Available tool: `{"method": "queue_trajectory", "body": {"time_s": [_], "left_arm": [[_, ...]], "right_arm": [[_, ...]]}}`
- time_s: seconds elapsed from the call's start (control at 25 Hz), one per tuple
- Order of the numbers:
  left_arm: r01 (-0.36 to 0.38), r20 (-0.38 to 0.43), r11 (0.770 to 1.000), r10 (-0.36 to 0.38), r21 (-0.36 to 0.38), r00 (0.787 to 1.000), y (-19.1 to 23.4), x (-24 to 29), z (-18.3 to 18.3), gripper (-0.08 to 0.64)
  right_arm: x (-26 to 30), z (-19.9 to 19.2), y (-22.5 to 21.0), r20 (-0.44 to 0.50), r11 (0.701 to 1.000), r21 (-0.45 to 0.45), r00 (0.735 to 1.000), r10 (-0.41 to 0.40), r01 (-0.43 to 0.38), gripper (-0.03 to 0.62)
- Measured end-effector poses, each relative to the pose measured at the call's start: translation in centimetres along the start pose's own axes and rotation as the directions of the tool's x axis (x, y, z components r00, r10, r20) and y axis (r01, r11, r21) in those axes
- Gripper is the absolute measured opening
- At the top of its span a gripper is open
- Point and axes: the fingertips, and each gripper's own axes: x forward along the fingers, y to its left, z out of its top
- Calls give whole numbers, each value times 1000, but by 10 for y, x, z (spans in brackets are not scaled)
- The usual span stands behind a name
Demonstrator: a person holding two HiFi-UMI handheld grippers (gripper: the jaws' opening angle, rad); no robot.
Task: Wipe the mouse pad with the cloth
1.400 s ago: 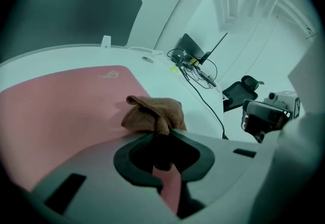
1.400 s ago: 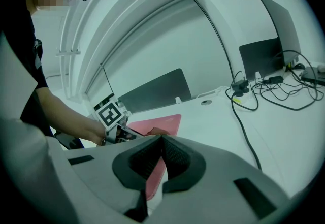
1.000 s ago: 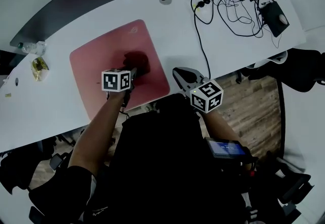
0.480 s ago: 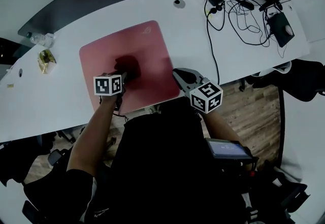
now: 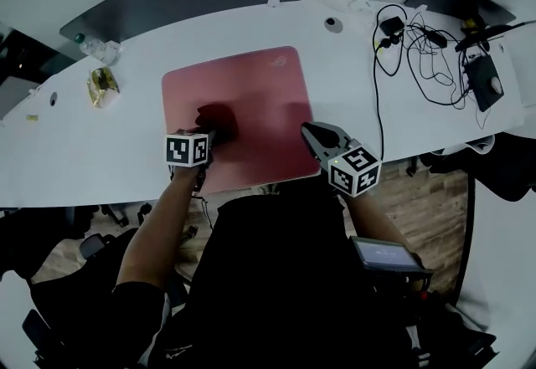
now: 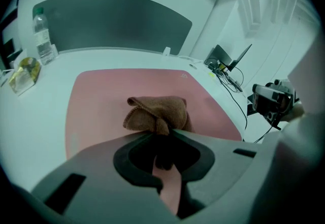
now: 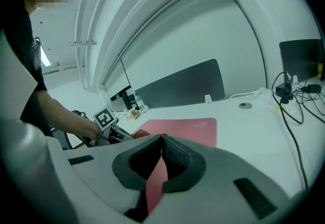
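- Left gripper [image 6: 162,135]: the jaws are pinched together on one fold of the crumpled brown terry cloth [image 6: 157,112]. The rest of the cloth bunches ahead of the tips, so the wad meets the surface rather than the jaws.
- The cloth lies on the red rectangular mouse pad [image 6: 101,91], in its near half and left of the middle. The far strip and the right side lie bare ahead of it, and are probably the stretch not yet wiped.
- The gripper is held low and slanted toward the pad, which I judge is to drag the wad flat across it.
- Right gripper [image 7: 161,138]: the jaws are closed tip to tip with nothing between them. It sits at the pad's near right corner, out of the wiping path. It may be steadying the pad edge, but contact is not clear from these views.
- The white curved desk [image 5: 100,158] carries the pad. The clear plastic water bottle [image 6: 41,35] and the tangle of black cables [image 5: 419,49] stand well apart from the pad, so the sweep is unobstructed.
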Motion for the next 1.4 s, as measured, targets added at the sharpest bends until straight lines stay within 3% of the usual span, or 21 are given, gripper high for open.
{"method": "queue_trajectory", "body": {"time_s": [0.36, 0.72, 0.92, 1.2, 1.4], "left_arm": [[-92, 12, 993, 93, -70, 996, 59, -38, -33, 58], [-176, 11, 984, 176, -41, 984, 104, -81, -54, 57], [-202, 63, 979, 201, 3, 977, 112, -108, -51, 57], [-300, 42, 952, 297, 60, 954, 144, -126, -32, 57], [-332, 6, 943, 332, 28, 943, 161, -107, -19, 57]], "right_arm": [[12, 4, 9, -8, 999, -23, 1000, 22, -23, 26], [10, 5, 14, -6, 999, -34, 1000, 28, -29, 26], [10, 1, 17, -7, 999, -31, 1000, 27, -27, 26], [6, -3, 21, -13, 1000, -27, 1000, 14, -14, 26], [0, -2, 16, -4, 1000, -17, 1000, -16, 16, 26]]}}
